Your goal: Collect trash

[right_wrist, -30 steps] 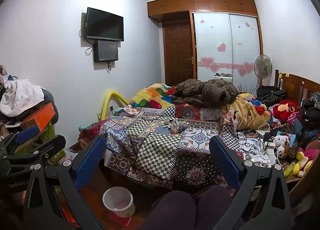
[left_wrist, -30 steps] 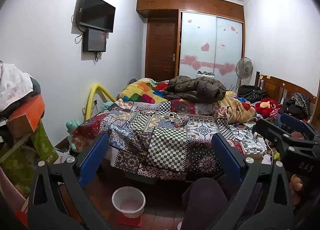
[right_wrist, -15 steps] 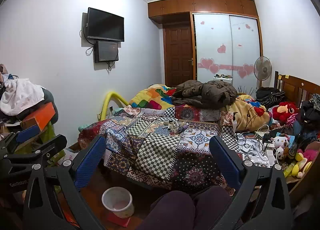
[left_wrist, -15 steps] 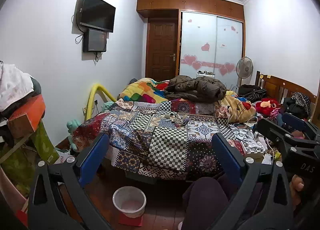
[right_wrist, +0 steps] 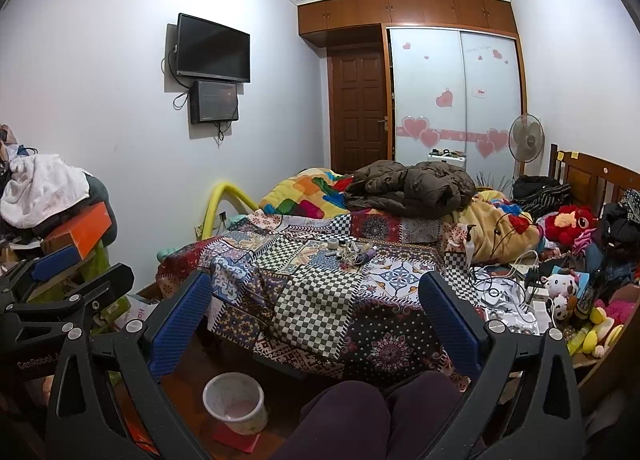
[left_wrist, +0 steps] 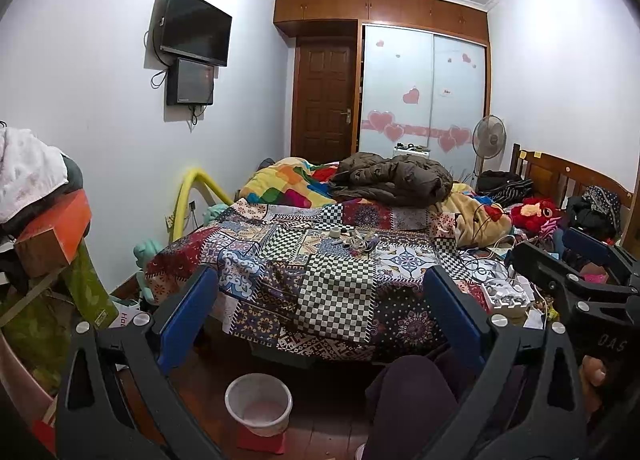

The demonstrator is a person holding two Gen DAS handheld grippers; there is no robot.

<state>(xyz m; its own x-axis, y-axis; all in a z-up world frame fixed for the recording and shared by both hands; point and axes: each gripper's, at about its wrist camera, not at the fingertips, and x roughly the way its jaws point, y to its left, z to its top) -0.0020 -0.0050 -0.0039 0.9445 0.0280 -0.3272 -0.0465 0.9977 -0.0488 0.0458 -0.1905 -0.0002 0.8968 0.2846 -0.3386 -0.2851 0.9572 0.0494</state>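
A small heap of trash (left_wrist: pixel 354 241) lies in the middle of the patchwork bed cover (left_wrist: pixel 336 288); it also shows in the right wrist view (right_wrist: pixel 350 250). A white waste bin (left_wrist: pixel 258 404) stands on the floor at the foot of the bed, also in the right wrist view (right_wrist: pixel 234 402). My left gripper (left_wrist: pixel 320 316) is open and empty, held above the bin and short of the bed. My right gripper (right_wrist: pixel 316 320) is open and empty beside it. Each gripper shows at the edge of the other's view.
A dark jacket (left_wrist: pixel 394 180) and a bright quilt (left_wrist: pixel 288 186) lie at the far end of the bed. Cables, chargers and plush toys (right_wrist: pixel 560 288) crowd the right side. Piled clothes and an orange box (left_wrist: pixel 52 228) stand at left. My knees (right_wrist: pixel 380 416) are low in view.
Both grippers have drifted very slightly; the scene is otherwise the same and both stay open.
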